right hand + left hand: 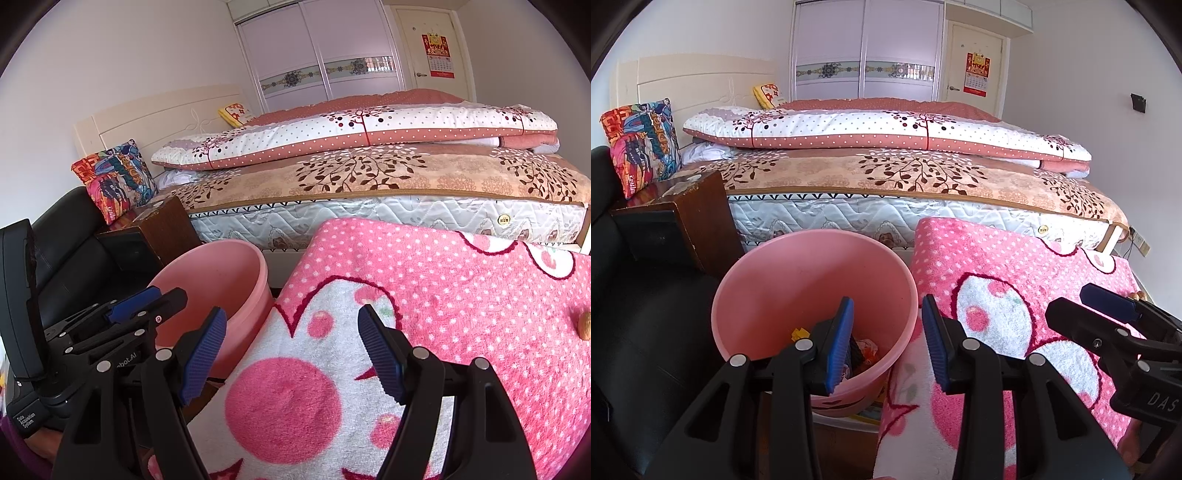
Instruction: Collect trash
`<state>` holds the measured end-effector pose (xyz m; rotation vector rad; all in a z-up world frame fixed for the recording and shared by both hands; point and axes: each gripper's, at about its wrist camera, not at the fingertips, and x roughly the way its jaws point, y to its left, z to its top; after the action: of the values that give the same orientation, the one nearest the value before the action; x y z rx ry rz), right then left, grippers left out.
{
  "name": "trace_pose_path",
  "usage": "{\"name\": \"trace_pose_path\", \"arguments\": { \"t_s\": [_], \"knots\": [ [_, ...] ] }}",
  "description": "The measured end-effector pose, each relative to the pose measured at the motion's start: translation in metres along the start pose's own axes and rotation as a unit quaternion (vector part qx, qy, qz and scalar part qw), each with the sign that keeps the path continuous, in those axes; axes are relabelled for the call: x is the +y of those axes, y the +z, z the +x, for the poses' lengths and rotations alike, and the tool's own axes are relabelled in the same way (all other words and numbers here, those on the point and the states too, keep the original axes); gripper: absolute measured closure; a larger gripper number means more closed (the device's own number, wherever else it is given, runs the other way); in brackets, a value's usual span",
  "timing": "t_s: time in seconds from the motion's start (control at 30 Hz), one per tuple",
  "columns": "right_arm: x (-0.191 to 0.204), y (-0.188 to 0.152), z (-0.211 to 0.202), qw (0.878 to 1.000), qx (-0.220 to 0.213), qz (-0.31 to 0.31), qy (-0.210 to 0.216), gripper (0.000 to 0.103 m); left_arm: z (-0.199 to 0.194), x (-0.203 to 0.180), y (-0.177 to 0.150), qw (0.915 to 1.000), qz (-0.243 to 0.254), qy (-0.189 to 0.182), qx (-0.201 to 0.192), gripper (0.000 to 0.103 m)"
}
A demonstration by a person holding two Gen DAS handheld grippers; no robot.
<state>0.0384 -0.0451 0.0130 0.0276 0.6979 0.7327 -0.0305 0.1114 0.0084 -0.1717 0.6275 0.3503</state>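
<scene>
Evidently both tools wait between pickups: the left gripper [888, 339] hovers over the near rim of the pink bucket [768, 295], jaws apart and empty, well placed for dropping scraps onto the litter [866, 350] already at the bottom. Beside it, the right gripper [291, 352] hangs with jaws wide over the pink fleece blanket [461, 280]. A small tan object [584, 325], possibly a nut shell, lies far right on the blanket.

Pink polka-dot blanket [461, 280] covers the raised work surface; one small brown nut-like thing [584, 325] lies on it near right edge. Pink bin [812, 288] just beside its left edge
</scene>
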Motion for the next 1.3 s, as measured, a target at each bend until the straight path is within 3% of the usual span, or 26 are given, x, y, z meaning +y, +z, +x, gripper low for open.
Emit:
{"name": "trace_pose_path", "arguments": {
  "t_s": [1.3],
  "knots": [
    [-0.0052,-0.0014,0.0008,1.000,0.004,0.006,0.000,0.031,0.0017,-0.0095,0.0016,0.9998,0.020,0.008,-0.003,0.064]
  ]
}}
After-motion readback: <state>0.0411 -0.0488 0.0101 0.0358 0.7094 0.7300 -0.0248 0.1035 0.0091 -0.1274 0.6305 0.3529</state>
